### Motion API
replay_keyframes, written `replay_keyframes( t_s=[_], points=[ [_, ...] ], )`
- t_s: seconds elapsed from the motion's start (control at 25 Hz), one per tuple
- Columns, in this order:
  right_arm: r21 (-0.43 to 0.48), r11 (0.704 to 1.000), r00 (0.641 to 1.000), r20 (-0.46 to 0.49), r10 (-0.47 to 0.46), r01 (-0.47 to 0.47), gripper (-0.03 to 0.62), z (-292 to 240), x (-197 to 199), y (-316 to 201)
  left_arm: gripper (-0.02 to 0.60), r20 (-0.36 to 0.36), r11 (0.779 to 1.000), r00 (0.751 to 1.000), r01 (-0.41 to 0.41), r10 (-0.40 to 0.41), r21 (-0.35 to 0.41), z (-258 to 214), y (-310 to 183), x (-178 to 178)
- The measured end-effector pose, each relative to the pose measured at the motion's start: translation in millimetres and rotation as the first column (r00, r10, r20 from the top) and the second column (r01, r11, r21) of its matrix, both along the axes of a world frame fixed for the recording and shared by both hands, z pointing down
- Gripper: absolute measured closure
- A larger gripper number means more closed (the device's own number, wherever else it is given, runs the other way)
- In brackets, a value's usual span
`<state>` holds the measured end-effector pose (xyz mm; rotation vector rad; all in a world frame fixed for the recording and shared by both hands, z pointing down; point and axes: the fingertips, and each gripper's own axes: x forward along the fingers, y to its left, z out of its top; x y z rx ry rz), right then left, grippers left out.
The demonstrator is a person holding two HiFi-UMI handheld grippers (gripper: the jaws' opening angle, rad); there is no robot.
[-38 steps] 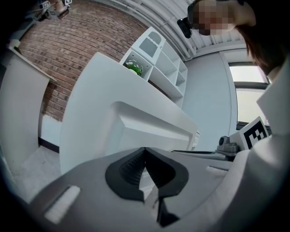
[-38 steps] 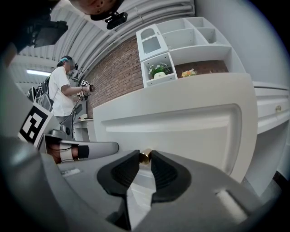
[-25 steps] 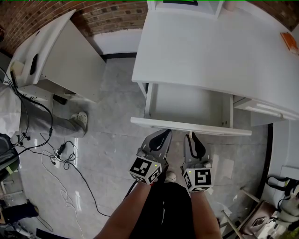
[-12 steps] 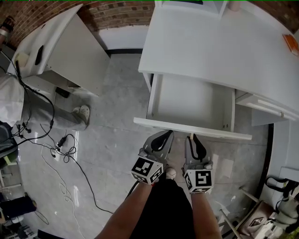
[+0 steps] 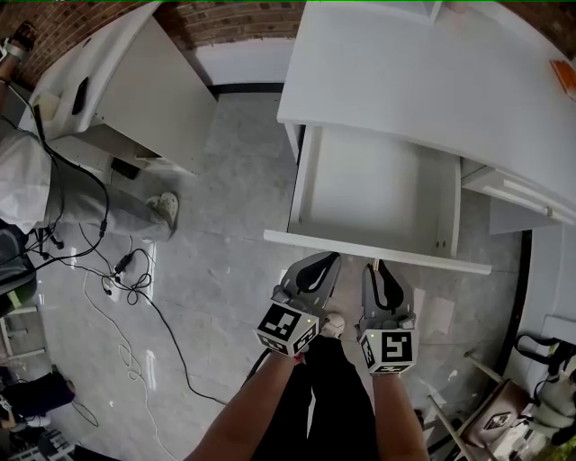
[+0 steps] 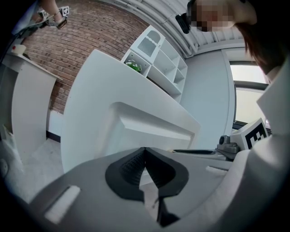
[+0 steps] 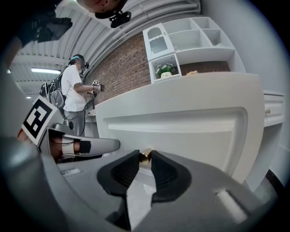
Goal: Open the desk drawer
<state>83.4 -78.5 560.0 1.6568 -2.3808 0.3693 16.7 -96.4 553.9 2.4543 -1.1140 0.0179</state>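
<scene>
Well, the drawer (image 5: 360, 245) is standing far out from under the white desk (image 5: 432, 81), its bare white box open to the head view, so the pull looks close to done. The right gripper (image 5: 382, 275) is pinched on the small brass knob (image 7: 145, 157) at the middle of the drawer front, pads tight on either side of it. The left gripper (image 6: 144, 152) rides just beside it with its jaws tip to tip and nothing between them.

By my reading, the drawer is stiff, light while empty, and runs straight on its slides. That knob is the only sensible hold, but it's small, smooth metal and could slip out under a crooked tug.

Below lies glossy grey tile floor (image 5: 225, 243) with loose cables (image 5: 126, 279) trailing at the left. A second white table (image 5: 135, 90) stands by a brick wall (image 5: 234, 22), and a white shelf unit (image 7: 181, 41) sits on the desk.
</scene>
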Motion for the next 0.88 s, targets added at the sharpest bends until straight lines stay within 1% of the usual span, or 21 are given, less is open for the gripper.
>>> replay_keyframes(
  t_s=[0.28, 0.88],
  points=[
    [-0.002, 1.0, 1.0, -0.015, 0.0, 0.0, 0.514, -0.2, -0.6, 15.1, 0.578, 0.008, 1.0, 1.0, -0.019, 0.019, -0.003, -0.1, 15.5, -0.2],
    [0.002, 1.0, 0.999, -0.037, -0.008, 0.008, 0.514, 1.2, -5.6, 46.2, 0.578, 0.01, 1.0, 1.0, -0.018, 0.018, -0.007, 0.3, 45.9, -4.6]
  ],
)
